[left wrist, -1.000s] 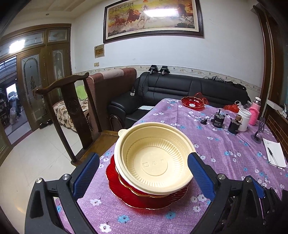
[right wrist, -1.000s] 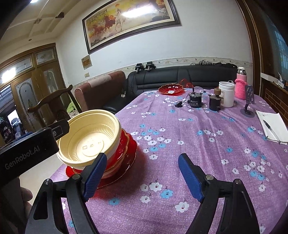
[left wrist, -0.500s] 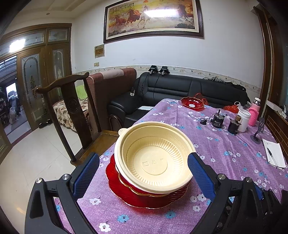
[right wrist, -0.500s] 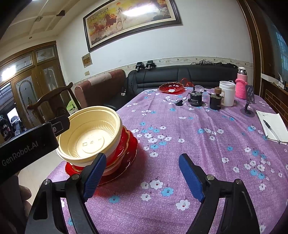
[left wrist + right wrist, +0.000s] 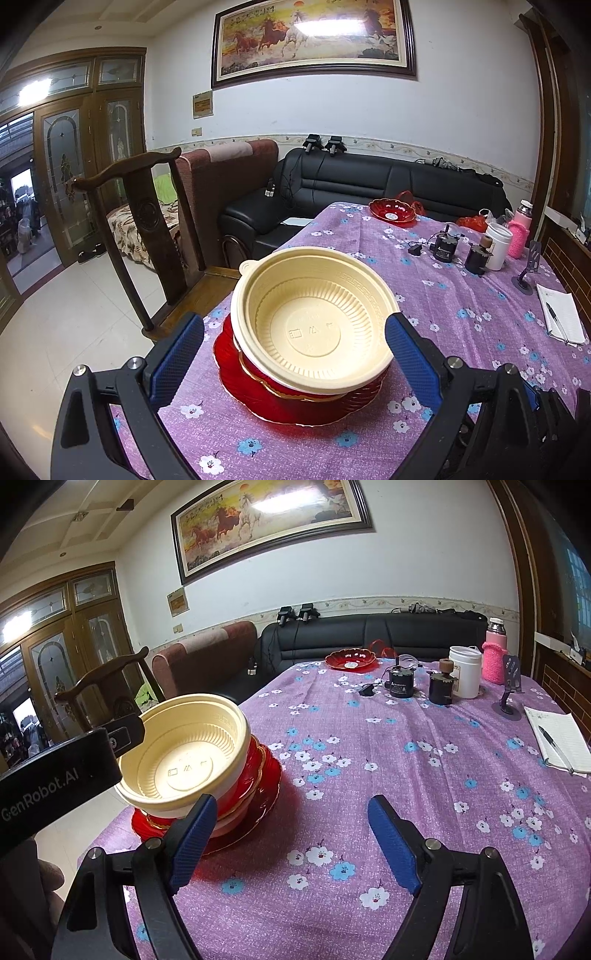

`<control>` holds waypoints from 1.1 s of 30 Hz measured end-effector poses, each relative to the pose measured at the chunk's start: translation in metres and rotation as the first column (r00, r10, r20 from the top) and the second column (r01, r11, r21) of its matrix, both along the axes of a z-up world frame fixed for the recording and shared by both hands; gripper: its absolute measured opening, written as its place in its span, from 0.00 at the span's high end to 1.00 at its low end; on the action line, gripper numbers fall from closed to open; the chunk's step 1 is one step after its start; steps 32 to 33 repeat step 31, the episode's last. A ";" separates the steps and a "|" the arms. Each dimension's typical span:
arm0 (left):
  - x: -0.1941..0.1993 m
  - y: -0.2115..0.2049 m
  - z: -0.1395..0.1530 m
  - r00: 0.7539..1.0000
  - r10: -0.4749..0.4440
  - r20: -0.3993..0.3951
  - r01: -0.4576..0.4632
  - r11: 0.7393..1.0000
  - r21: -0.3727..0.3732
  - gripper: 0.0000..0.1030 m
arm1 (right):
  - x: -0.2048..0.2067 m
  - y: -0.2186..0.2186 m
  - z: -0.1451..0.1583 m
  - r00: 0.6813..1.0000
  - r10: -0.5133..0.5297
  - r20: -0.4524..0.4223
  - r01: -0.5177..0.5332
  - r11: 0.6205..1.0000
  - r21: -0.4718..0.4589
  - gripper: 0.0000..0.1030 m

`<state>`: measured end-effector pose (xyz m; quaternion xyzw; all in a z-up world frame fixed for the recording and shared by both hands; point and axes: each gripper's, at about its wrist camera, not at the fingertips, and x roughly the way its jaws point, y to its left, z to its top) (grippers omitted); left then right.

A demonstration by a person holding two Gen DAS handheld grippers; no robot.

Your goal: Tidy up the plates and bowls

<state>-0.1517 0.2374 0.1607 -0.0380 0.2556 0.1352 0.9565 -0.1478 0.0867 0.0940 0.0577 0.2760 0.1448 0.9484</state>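
A cream plastic bowl (image 5: pixel 314 325) sits on top of a stack of red bowls and a red plate (image 5: pixel 280 406) near the table's left edge. My left gripper (image 5: pixel 295 350) is open, its blue fingers on either side of the stack, not touching it. In the right wrist view the cream bowl (image 5: pixel 184 753) and red plate (image 5: pixel 236 834) are at the left. My right gripper (image 5: pixel 291 842) is open and empty, just right of the stack. Another red dish (image 5: pixel 391 211) lies at the table's far end.
A purple flowered tablecloth (image 5: pixel 388 775) covers the table. At the far right stand a white jar (image 5: pixel 464 671), dark small devices (image 5: pixel 400 682), a pink bottle (image 5: pixel 495 657), a phone stand (image 5: pixel 511 686) and a notebook with pen (image 5: pixel 557 742). A wooden chair (image 5: pixel 147 229) stands left of the table.
The left gripper has drawn back slightly from the stack. The right gripper has barely moved. The bowls stay put.
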 end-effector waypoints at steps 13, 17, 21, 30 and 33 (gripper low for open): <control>0.002 -0.010 -0.001 0.999 -0.032 0.013 0.032 0.999 -0.013 0.04 | -0.002 -0.005 -0.004 1.000 -0.025 -0.001 0.025 1.000 -0.017 0.14; -0.005 -0.009 0.002 0.998 -0.021 0.057 0.022 1.000 -0.015 0.04 | -0.004 -0.005 -0.006 0.999 -0.032 0.004 0.032 0.999 -0.021 0.14; -0.019 -0.015 0.006 0.995 0.013 0.098 -0.014 1.000 0.013 0.00 | -0.007 -0.005 -0.004 0.999 -0.035 0.032 0.036 0.999 -0.036 0.14; -0.014 -0.021 0.005 0.995 -0.052 0.080 0.050 0.999 0.021 0.00 | -0.007 -0.001 0.001 0.998 0.000 0.056 0.005 0.996 -0.088 0.13; -0.011 -0.026 0.006 0.996 -0.062 0.070 0.061 0.998 0.019 0.00 | -0.007 -0.005 0.002 0.998 -0.013 0.059 0.019 0.995 -0.098 0.13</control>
